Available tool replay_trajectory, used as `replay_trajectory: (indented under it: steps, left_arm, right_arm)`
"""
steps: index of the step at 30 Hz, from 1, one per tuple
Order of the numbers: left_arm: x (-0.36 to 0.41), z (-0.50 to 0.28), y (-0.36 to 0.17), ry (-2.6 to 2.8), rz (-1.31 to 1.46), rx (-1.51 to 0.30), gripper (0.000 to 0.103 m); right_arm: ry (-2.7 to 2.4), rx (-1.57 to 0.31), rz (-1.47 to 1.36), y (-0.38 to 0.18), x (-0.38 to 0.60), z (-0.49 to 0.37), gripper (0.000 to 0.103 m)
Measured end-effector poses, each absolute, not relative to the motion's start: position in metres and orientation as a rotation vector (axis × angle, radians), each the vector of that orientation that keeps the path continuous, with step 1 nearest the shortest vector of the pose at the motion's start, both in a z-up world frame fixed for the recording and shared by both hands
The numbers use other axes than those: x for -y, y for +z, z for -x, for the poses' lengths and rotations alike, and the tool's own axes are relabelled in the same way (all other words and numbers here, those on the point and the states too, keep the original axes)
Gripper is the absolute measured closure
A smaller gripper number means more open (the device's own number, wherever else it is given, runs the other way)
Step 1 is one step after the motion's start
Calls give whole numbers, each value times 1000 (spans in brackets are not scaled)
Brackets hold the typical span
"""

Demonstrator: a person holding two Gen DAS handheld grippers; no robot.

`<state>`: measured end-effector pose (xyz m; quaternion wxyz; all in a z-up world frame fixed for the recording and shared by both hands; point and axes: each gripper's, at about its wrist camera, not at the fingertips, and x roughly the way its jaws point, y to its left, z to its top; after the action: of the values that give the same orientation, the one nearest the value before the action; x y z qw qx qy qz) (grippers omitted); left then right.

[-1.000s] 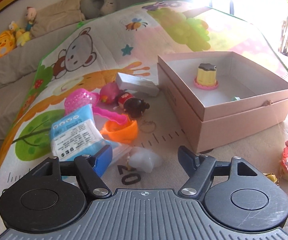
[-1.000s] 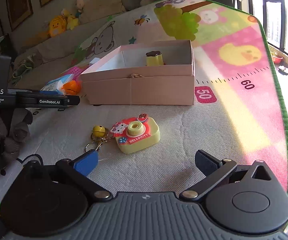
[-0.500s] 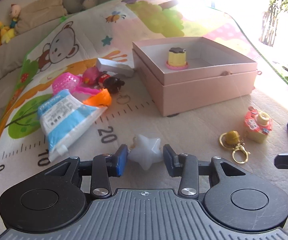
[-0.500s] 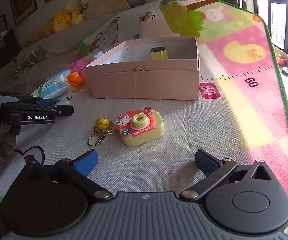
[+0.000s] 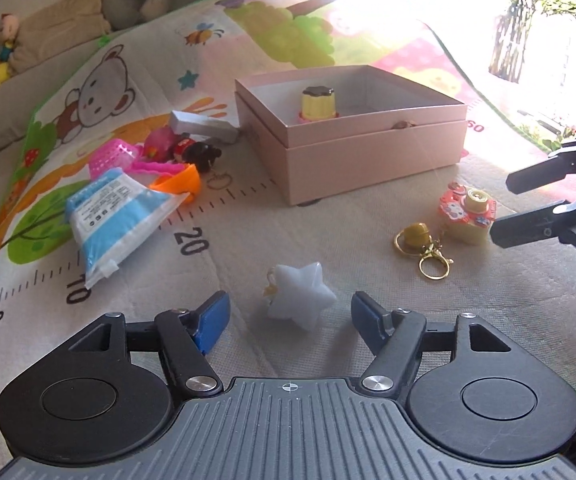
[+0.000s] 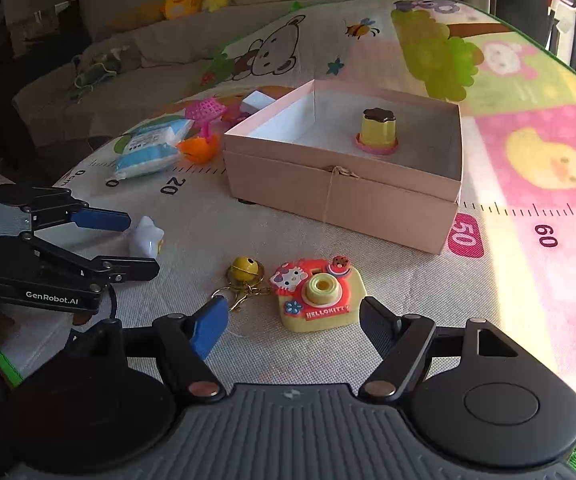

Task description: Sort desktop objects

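Left wrist view, reading left to right: the play mat (image 5: 368, 240) is running out to its green border at the far left and lower right, and a clutter of a blue wet-wipe pack (image 5: 116, 216), pink basket (image 5: 114, 156), orange cup (image 5: 178, 184) and small doll (image 5: 198, 152) is crowding the left side. Bare mat is lying open in front of the left gripper (image 5: 290, 316), whose jaws are opening; the white star toy (image 5: 300, 294) is sitting on the mat between the fingers, with the pads clear of it. Half a second earlier those fingers were pinching the star. Farther right, the pink box (image 5: 368, 160) is standing open and holding a yellow pudding toy (image 5: 318, 104). Beside it the gold bell keychain (image 5: 416, 236) and the Hello Kitty camera toy (image 5: 468, 212) are resting on the mat, with the right gripper (image 5: 504, 206) reaching in from the right edge.

Right wrist view is showing the right gripper's jaws closing around the camera toy, fingers spread either side and not yet touching it; earlier they were standing wider and farther from it.
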<state>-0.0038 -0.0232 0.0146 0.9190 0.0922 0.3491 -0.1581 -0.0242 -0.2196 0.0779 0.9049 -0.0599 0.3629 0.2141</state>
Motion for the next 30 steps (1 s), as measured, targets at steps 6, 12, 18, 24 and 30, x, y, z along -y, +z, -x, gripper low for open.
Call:
replay_trajectory:
  steps: [6,12,18,24,30]
  left_arm:
    - [26,-2,12,-328,-180,-713,25]
    - [29,1,10,-341,-184,-708,15]
    - [27,0,9,-339,-179,-713,11]
    - [29,-3,8,-345,-169,-716,11]
    - [33,-6,13,-346,-173,-714,51]
  right_arm:
    - [320,-596,183,108,247,31,23]
    - [340,-698,187,78,253,15,24]
    - [449,-731,211,59,228,12,23]
    - [453,-786,173,48,220,-10,40]
    - [437,-726,198,76,221,20,47]
